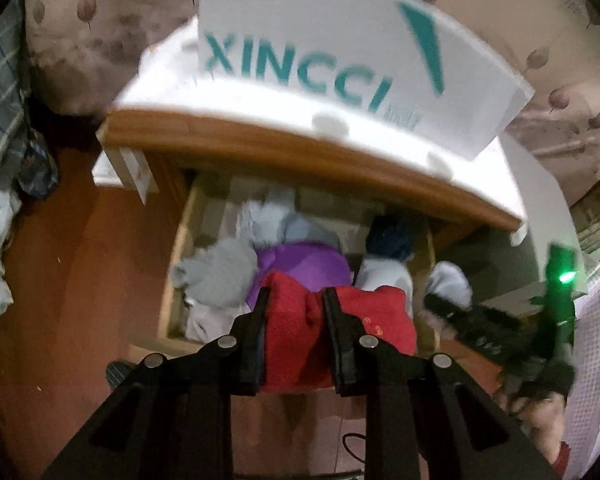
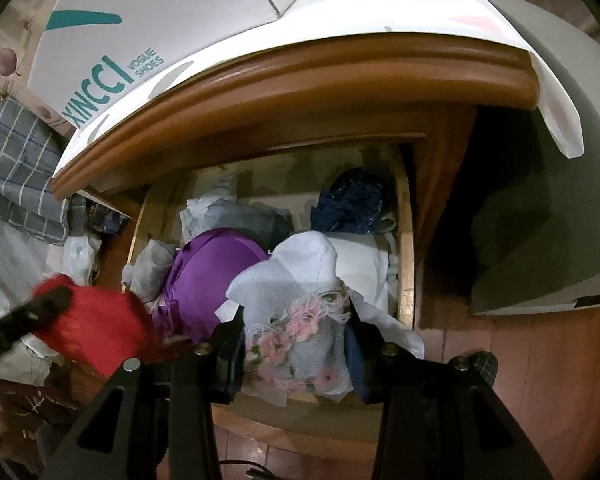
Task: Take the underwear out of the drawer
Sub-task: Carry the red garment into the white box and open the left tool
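The wooden drawer (image 1: 178,248) stands open below the cabinet top and holds purple (image 1: 304,260), grey (image 1: 220,276), dark blue (image 1: 390,240) and white garments. My left gripper (image 1: 294,300) is shut on red underwear (image 1: 296,344), lifted over the drawer's front edge; it also shows in the right wrist view (image 2: 100,328). My right gripper (image 2: 296,316) is shut on white floral underwear (image 2: 296,304), held above the drawer's front right part (image 2: 406,264). In the left wrist view the right gripper (image 1: 452,308) appears at the right, blurred, with white cloth in it.
A white XINCCI shoe box (image 1: 320,52) sits on the cabinet top (image 1: 300,152). Plaid bedding (image 2: 16,168) lies at the left. A grey-white box (image 2: 540,200) stands to the right of the cabinet. Reddish wooden floor (image 1: 72,280) surrounds the drawer.
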Tool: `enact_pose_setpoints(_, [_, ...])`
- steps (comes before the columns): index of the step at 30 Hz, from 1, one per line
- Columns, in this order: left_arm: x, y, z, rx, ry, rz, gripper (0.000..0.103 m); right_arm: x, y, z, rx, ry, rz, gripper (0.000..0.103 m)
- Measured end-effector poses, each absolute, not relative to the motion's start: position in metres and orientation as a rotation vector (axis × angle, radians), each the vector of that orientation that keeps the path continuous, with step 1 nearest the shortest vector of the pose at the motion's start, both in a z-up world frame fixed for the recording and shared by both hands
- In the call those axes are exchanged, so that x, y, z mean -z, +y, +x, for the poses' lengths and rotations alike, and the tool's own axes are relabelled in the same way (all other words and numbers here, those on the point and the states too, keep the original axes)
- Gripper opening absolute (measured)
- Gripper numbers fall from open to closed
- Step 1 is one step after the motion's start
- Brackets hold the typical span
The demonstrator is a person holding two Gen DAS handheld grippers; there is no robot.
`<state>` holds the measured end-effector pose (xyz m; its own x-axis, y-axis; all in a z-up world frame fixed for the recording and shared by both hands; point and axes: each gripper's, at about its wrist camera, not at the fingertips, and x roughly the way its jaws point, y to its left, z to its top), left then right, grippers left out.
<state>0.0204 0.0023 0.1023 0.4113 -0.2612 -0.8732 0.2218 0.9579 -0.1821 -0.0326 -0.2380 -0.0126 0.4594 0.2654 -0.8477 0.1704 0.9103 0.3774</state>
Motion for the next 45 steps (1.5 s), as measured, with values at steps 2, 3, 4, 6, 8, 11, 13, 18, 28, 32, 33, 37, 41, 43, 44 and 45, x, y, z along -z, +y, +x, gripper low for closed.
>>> enact_pose_setpoints(2, [-0.126, 0.007, 0.02, 0.302, 1.063, -0.033, 0.021, 0.013, -0.236, -0.032, -0.065, 1.103, 0.434, 0.041])
enact_pose_setpoints(3, [-0.139, 0.01, 0.02, 0.303, 1.044, -0.03, 0.021, 0.013, -0.235, -0.032, -0.063, 1.104, 0.43, 0.041])
enact_pose_setpoints(4, [-0.15, 0.011, 0.021, 0.305, 1.031, -0.029, 0.021, 0.013, -0.234, -0.032, -0.066, 1.107, 0.427, 0.041])
enact_pose_setpoints(6, [-0.178, 0.015, 0.023, 0.307, 0.985, -0.03, 0.021, 0.013, -0.234, -0.033, -0.068, 1.107, 0.425, 0.041])
enact_pose_setpoints(8, [-0.208, 0.017, 0.028, 0.301, 0.929, -0.024, 0.021, 0.012, -0.234, -0.034, -0.069, 1.109, 0.424, 0.041])
enact_pose_setpoints(11, [-0.249, 0.017, 0.043, 0.291, 0.845, -0.018, 0.022, 0.01, -0.234, -0.035, -0.072, 1.101, 0.425, 0.041])
enact_pose_setpoints(13, [-0.272, 0.015, 0.056, 0.28, 0.796, -0.017, 0.022, 0.009, -0.234, -0.036, -0.073, 1.096, 0.426, 0.041])
enact_pose_setpoints(18, [-0.304, 0.004, 0.104, 0.254, 0.743, -0.018, 0.022, 0.007, -0.237, -0.038, -0.066, 1.087, 0.433, 0.041])
enact_pose_setpoints(28, [-0.273, -0.038, 0.202, 0.198, 0.77, 0.02, 0.022, 0.001, -0.239, -0.038, -0.037, 1.064, 0.387, 0.041])
enact_pose_setpoints(32, [-0.239, -0.051, 0.22, 0.178, 0.835, 0.059, 0.022, 0.002, -0.24, -0.036, -0.041, 1.07, 0.391, 0.041])
enact_pose_setpoints(33, [-0.231, -0.052, 0.221, 0.177, 0.846, 0.063, 0.022, 0.001, -0.24, -0.036, -0.043, 1.066, 0.392, 0.041])
enact_pose_setpoints(37, [-0.204, -0.047, 0.22, 0.139, 0.898, 0.062, 0.022, 0.001, -0.24, -0.036, -0.033, 1.066, 0.388, 0.041])
enact_pose_setpoints(41, [-0.19, -0.04, 0.214, 0.118, 0.935, 0.056, 0.022, 0.002, -0.241, -0.036, -0.03, 1.068, 0.392, 0.041])
enact_pose_setpoints(43, [-0.191, -0.038, 0.21, 0.116, 0.926, 0.056, 0.022, 0.002, -0.242, -0.036, -0.028, 1.066, 0.385, 0.041])
enact_pose_setpoints(44, [-0.192, -0.037, 0.209, 0.112, 0.925, 0.051, 0.022, 0.003, -0.242, -0.036, -0.027, 1.066, 0.383, 0.041])
enact_pose_setpoints(45, [-0.192, -0.035, 0.207, 0.106, 0.926, 0.033, 0.022, 0.004, -0.241, -0.035, -0.028, 1.069, 0.38, 0.041])
